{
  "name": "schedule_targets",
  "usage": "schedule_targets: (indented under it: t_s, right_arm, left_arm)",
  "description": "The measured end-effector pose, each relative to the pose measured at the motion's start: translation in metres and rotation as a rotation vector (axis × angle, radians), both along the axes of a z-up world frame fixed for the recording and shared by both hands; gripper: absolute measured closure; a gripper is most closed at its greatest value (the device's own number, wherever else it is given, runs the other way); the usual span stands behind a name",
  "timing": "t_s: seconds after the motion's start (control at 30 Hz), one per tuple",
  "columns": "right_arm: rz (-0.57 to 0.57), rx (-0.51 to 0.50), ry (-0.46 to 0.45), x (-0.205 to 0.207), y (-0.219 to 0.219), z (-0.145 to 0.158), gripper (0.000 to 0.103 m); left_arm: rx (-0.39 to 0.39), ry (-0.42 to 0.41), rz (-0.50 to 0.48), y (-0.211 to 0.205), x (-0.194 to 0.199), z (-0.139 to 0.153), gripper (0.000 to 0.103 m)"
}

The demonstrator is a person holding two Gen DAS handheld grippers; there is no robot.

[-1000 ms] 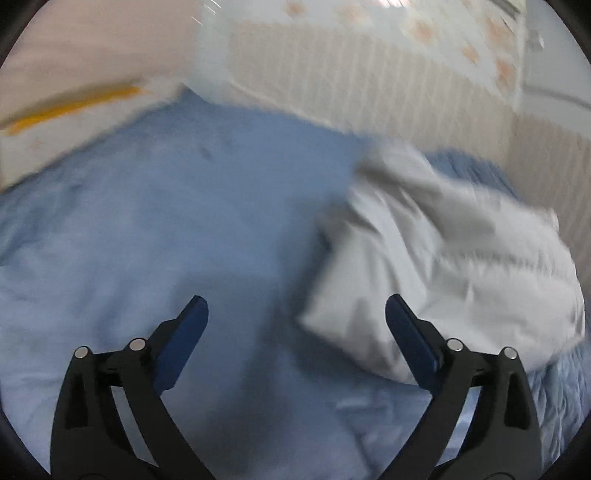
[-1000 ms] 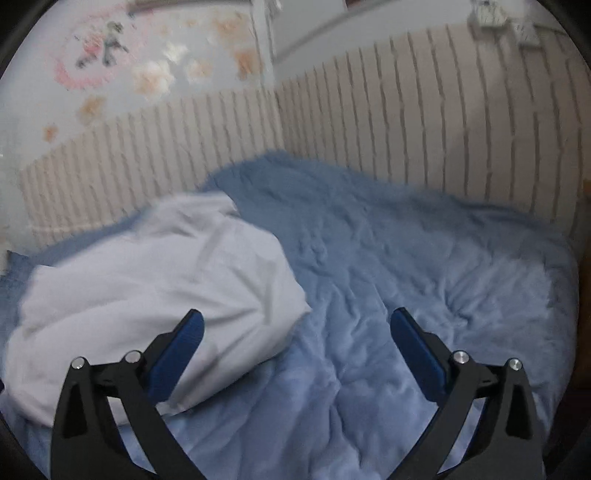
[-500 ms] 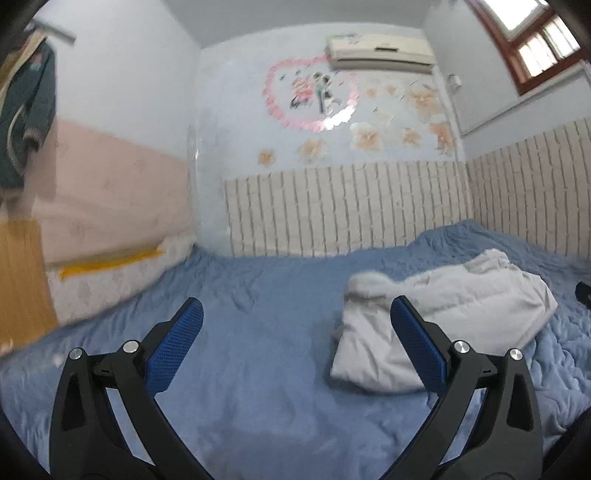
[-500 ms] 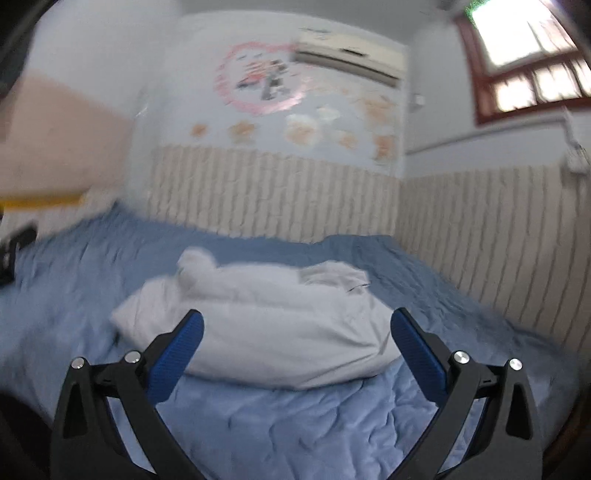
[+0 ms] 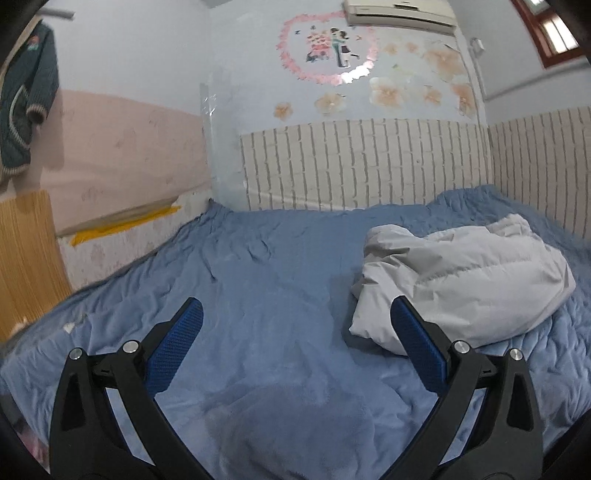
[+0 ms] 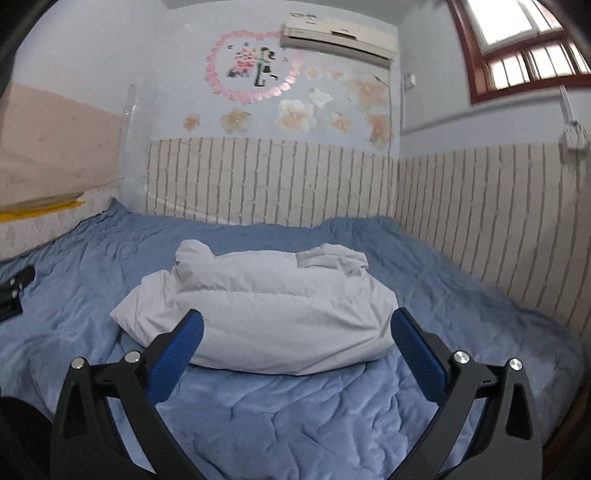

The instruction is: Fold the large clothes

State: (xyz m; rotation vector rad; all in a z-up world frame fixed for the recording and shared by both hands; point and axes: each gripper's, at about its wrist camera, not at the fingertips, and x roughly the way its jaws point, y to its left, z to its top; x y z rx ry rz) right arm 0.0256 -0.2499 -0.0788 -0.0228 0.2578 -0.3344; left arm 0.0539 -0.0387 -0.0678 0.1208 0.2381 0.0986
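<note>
1. My left claw (image 5: 295,321) hangs above the blue bedspread (image 5: 258,295), jaws spread wide, nothing between the blue pads (image 5: 175,350).
2. From the left wrist view, the task's garment, a pale grey puffer jacket (image 5: 465,284), sits bundled at about two o'clock from that claw, lying on the bedspread and apart from the pads, though the right pad's tip overlaps its near edge in the picture.
3. My right claw (image 6: 295,325) is released as well, both fingers (image 6: 417,354) splayed and holding nothing.
4. In the right wrist view the jacket lies dead ahead at twelve o'clock, framed between the two fingers, its quilted seams running across and a lumpy fold rising at its far side.
5. I can't tell whether the pads touch the fabric; they appear to sit just before its near edge.
6. At nine o'clock in the right view, a black object (image 6: 14,291) rests on the bedspread at the frame's edge; too cropped to name.
7. Behind the bed: a white brick-pattern panel (image 6: 266,181), a pink heart wall sticker (image 6: 251,70) and an air conditioner (image 6: 336,33) at twelve o'clock, a window (image 6: 524,48) at two.
8. In the left view, a dark knitted sweater (image 5: 26,99) hangs at ten o'clock.
</note>
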Motion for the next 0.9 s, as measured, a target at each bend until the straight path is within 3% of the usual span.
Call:
schedule_targets:
  t_s: [0.27, 0.4, 0.6, 0.9]
  right_arm:
    - [0.000, 0.019, -0.009, -0.002, -0.005, 0.000, 0.002]
    - [-0.041, 0.092, 0.116, 0.019, -0.021, -0.007, 0.002]
    - [-0.070, 0.242, 0.038, 0.003, -0.049, -0.009, 0.002]
    - [-0.052, 0.130, 0.045, 0.007, -0.029, -0.006, 0.002]
  left_arm:
    - [0.036, 0.037, 0.021, -0.013, 0.008, -0.003, 0.003]
    - [0.030, 0.023, 0.030, -0.013, 0.002, -0.001, 0.003]
    - [0.035, -0.005, 0.041, -0.013, -0.006, 0.001, 0.003]
    - [0.012, 0.022, 0.042, -0.008, 0.001, 0.000, 0.003]
